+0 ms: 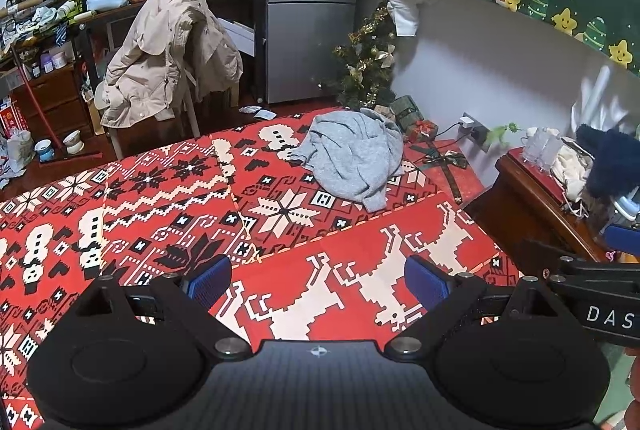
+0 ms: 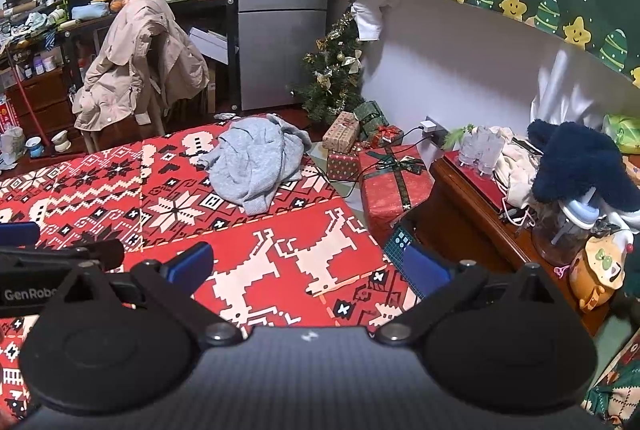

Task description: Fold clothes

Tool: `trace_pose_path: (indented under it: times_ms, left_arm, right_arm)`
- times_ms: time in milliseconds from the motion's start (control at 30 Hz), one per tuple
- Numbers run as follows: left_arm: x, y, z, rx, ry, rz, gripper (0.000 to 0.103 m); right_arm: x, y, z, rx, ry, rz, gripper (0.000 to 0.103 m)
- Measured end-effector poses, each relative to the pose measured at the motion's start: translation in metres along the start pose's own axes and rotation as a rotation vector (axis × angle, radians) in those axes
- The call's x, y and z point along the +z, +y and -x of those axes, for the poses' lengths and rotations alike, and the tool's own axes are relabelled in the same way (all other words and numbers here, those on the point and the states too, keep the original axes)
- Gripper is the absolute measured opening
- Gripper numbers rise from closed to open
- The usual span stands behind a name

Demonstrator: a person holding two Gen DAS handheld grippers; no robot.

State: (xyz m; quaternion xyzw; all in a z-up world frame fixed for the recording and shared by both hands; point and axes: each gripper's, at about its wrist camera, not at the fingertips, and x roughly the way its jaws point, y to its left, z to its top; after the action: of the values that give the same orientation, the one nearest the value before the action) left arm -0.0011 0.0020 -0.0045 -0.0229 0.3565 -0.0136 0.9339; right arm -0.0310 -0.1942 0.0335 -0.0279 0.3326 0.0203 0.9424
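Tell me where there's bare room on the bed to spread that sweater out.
Free: the red patterned blanket between the grey sweater and both open grippers, plus its left stretch. Crowded: the wrapped gifts and the cluttered wooden side table to the right.

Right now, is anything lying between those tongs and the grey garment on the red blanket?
Nothing visible: only bare red patterned blanket lies between the open left tongs, the open right tongs and the crumpled grey garment.
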Motion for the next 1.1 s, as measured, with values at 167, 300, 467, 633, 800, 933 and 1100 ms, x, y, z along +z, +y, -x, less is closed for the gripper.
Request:
trace_pose_path:
  times_ms: [167,300,467,633,800,933,1100]
  left_arm:
    - [-0.0008,-0.0017,-0.0009,0.011,0.001,-0.007,0.094]
    - [-0.0009,-0.0034,-0.0016,0.004,0.005,-0.012,0.094]
    - [-0.0008,-0.003,-0.0029,-0.009,0.01,-0.005,0.094]
    - [-0.0017,-0.0021,-0.0051,-0.013,0.019,0.0,0.094]
    - [-0.0029,0.0,-0.0077,-0.015,0.03,0.002,0.094]
    - [-0.0028,0.0006,-0.0085,-0.014,0.029,0.002,0.094]
    - [-0.0014,0.0,-0.0083,-0.021,0.025,-0.002,0.094]
  right_arm:
    - [-0.0021,0.0003,0.0003,-0.001,0.0,0.004,0.102]
    - [-0.003,0.0003,0.0005,-0.001,0.002,0.001,0.102]
    - [-0.0024,-0.0032,0.0009,-0.002,-0.002,-0.013,0.102]
    - [-0.0028,-0.0014,0.0003,-0.004,-0.001,-0.006,0.102]
    - [-0.0042,0.0013,-0.0009,-0.003,0.001,-0.002,0.102]
    - [-0.0041,0.0032,-0.0015,-0.002,0.002,0.002,0.102]
    - [-0.0012,0.0025,-0.002,0.0,0.001,0.006,0.102]
